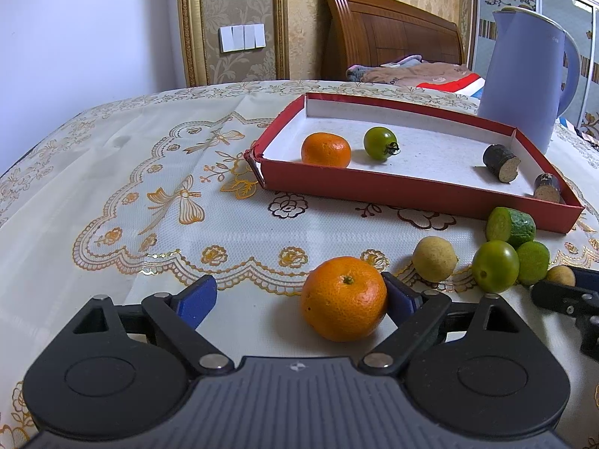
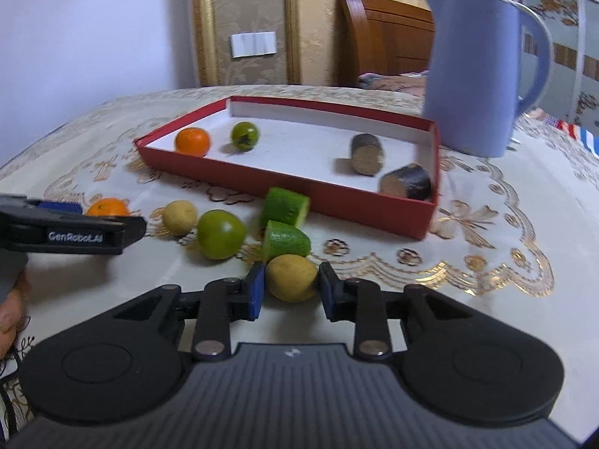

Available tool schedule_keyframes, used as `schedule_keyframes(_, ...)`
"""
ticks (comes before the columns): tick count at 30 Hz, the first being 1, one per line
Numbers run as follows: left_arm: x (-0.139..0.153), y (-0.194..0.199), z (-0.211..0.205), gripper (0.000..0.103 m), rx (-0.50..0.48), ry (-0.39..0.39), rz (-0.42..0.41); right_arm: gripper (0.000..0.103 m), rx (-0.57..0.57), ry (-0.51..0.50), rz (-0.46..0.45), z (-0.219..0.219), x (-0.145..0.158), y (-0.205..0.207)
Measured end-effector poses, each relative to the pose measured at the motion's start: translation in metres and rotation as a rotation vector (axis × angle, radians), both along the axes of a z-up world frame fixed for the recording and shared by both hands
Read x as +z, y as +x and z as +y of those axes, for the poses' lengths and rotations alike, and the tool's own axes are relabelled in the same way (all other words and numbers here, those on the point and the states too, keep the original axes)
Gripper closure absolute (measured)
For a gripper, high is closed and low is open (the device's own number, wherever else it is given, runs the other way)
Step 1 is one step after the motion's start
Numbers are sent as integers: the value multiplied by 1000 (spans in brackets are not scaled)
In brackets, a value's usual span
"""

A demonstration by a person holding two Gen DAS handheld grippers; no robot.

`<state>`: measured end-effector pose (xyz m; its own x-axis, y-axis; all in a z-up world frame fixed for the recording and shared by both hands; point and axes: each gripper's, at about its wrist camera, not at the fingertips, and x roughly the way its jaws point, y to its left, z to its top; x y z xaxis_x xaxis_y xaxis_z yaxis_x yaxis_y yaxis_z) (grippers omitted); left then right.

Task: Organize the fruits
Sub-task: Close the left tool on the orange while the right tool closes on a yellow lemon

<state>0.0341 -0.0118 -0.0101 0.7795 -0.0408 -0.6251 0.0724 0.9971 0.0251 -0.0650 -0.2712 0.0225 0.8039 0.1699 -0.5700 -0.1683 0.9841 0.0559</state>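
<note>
A red tray [image 1: 393,196] [image 2: 359,209] holds an orange [image 1: 325,149] [image 2: 192,141], a green tomato [image 1: 380,143] [image 2: 244,135] and two dark sugarcane pieces [image 1: 501,162] [image 2: 368,154]. On the cloth lie an orange [image 1: 343,298] [image 2: 108,207], a yellow fruit [image 1: 435,259] [image 2: 179,217], a green tomato [image 1: 495,265] [image 2: 221,234] and two green cucumber pieces [image 1: 511,224] [image 2: 286,207]. My left gripper [image 1: 299,299] is open around the orange, which rests against its right pad. My right gripper [image 2: 292,286] is shut on a second yellow fruit [image 2: 292,277].
A blue kettle [image 1: 524,78] [image 2: 475,71] stands behind the tray's right end. The left gripper's side shows in the right wrist view [image 2: 75,232]. A wooden headboard [image 1: 389,37] and bedding lie beyond the table.
</note>
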Motion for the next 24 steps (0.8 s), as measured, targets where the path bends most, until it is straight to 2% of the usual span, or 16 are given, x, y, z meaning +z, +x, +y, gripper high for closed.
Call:
schedule_keyframes(4,0,0,0,11,0,0,0,74,-21,27,4,-6,-1,0)
schedule_keyframes(24,0,-1,0,11,-2,5,-1,74,-20,13,3,-4,-2,0)
